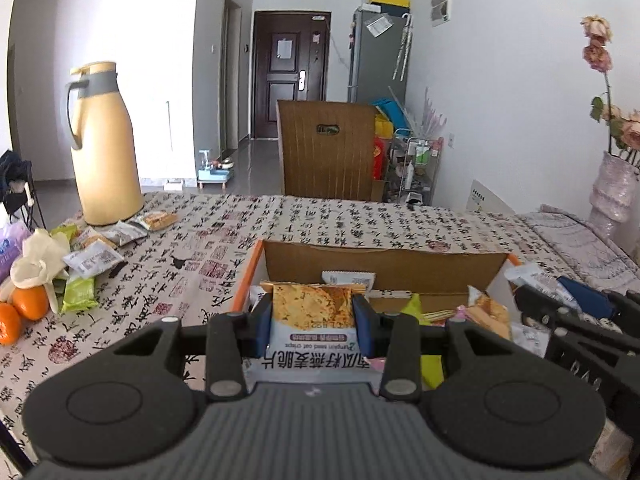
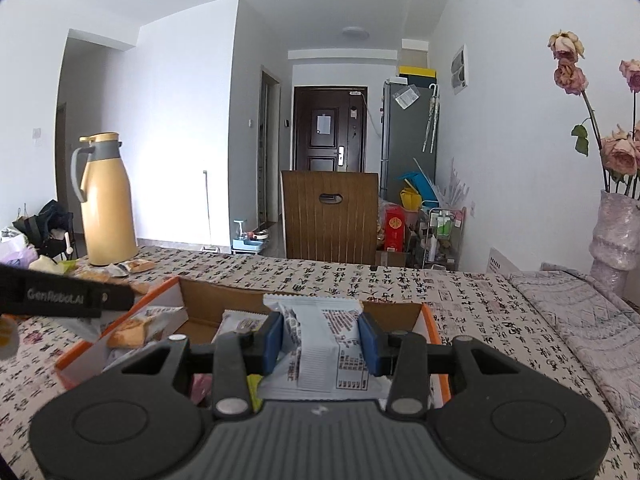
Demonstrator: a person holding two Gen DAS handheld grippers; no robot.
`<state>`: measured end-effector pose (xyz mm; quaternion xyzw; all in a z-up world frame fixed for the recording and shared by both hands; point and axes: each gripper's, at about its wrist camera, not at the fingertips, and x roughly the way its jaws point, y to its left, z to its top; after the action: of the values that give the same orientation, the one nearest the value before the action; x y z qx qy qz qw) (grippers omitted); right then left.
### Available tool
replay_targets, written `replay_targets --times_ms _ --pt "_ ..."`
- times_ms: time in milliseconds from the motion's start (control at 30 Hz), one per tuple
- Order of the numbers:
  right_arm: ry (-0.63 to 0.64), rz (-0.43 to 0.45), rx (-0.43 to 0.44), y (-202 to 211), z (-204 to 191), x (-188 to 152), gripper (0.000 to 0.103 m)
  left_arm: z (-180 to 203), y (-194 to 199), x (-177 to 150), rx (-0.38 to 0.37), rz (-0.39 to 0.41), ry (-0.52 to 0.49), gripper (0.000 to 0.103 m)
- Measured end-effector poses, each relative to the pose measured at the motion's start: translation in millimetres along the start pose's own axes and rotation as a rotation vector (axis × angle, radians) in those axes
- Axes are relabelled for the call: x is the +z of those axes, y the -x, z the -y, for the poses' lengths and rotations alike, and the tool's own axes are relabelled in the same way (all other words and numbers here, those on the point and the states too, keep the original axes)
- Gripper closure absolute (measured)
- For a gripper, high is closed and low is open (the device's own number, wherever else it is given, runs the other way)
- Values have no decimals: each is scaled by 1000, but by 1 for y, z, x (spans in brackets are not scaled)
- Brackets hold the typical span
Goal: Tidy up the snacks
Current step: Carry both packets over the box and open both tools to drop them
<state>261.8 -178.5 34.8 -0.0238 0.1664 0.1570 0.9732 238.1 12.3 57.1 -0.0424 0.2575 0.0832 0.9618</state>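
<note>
- The left gripper is clamped on an oat crisp packet, its blue pads pressing the two side edges; the packet hangs over the near part of the cardboard box.
- The right gripper is closed on a white snack packet, also held by its sides, above the near right part of the same box.
- Both packets look light, thin and crinkly: sealed film around dry, brittle contents. I judge that a hard squeeze would crush what is inside, so the flat sealed edges are the safest place to hold.
- The film looks glossy and probably slippery; the white packet already buckles between the pads.
- The box is stiff brown cardboard with an orange rim, open on top, and already has several packets lying loose in it.
- More packets lie on the far left of the table beside a smooth yellow jug, with oranges nearer.
- The tablecloth is soft fabric printed with black characters.
</note>
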Motion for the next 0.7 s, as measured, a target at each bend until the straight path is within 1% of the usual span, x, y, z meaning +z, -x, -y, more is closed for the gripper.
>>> replay_targets --times_ms 200,400,467,500,533,567,600,633,667,700 --pt "-11 -29 9 -21 3 -7 63 -10 -25 -6 7 -40 30 62" --pt "-18 -68 24 -33 3 -19 63 -12 -34 -13 -8 -62 24 61" --pt "-25 -77 31 -33 5 -22 62 -14 -33 -13 -10 -56 29 56" --pt "-29 -80 32 -33 6 -22 62 -15 -32 -13 -11 -51 33 49" --pt "-33 -82 32 -33 7 -23 59 -15 -31 -13 -8 -46 36 38" --pt "-39 -83 32 -32 8 -23 54 -15 -30 -13 -3 -40 38 32" --pt "-44 -79 27 -31 9 -22 40 -16 -28 -13 4 -30 39 20" --pt "-50 -72 17 -29 10 -22 23 -15 -27 -13 9 -20 39 14" --pt "-55 -65 10 -28 11 -21 15 -15 -25 -13 12 -9 39 10" --pt "-62 -58 5 -27 12 -21 3 -14 -23 -12 12 -3 39 1"
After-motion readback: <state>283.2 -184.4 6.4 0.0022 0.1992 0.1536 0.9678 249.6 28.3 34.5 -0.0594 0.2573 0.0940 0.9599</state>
